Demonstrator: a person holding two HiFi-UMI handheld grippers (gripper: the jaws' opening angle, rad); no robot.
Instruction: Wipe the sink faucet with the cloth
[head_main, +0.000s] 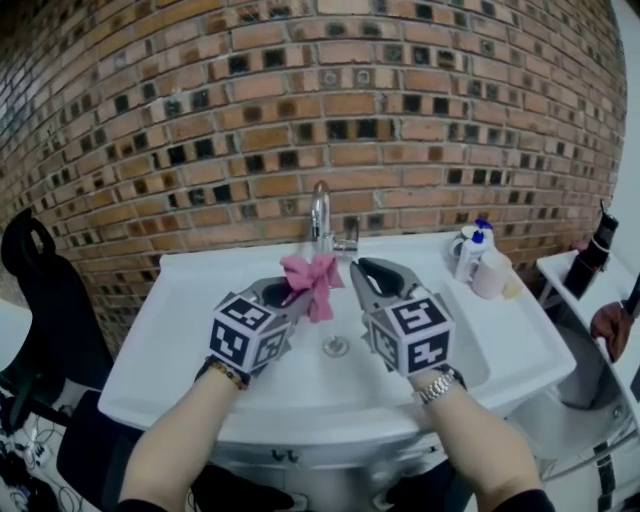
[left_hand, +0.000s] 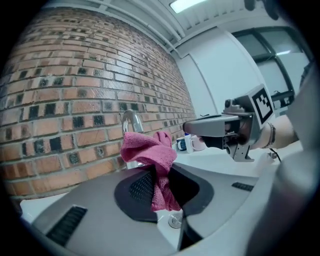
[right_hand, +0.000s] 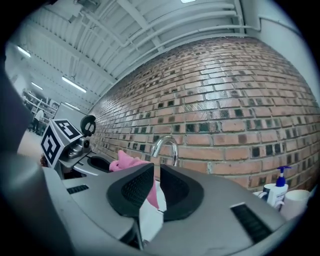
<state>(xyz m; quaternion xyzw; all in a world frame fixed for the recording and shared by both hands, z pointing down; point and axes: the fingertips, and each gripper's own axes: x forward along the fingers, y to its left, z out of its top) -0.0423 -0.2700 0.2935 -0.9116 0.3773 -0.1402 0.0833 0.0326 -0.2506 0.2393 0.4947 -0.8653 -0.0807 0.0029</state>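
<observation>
Head view, left first: one black chair (head_main: 40, 290) beside the sink (head_main: 170, 340), seen in no other view. The left tongs (head_main: 287, 293) clamp the one pink cloth (head_main: 314, 281), held up over the basin just in front of the single faucet (head_main: 320, 214); I can't tell whether cloth and faucet touch. Only the left gripper view shows the pinch itself: pads nearly closed on a fold, the rest bunched above and hanging below. One drain (head_main: 336, 347) sits under it. The right tongs (head_main: 362, 270) hover just beside the cloth; their own view shows a slim gap with nothing in it. Far right on the sink ledge: one pump bottle (head_main: 476, 250), two cups (head_main: 491, 275). Two tongs total.
</observation>
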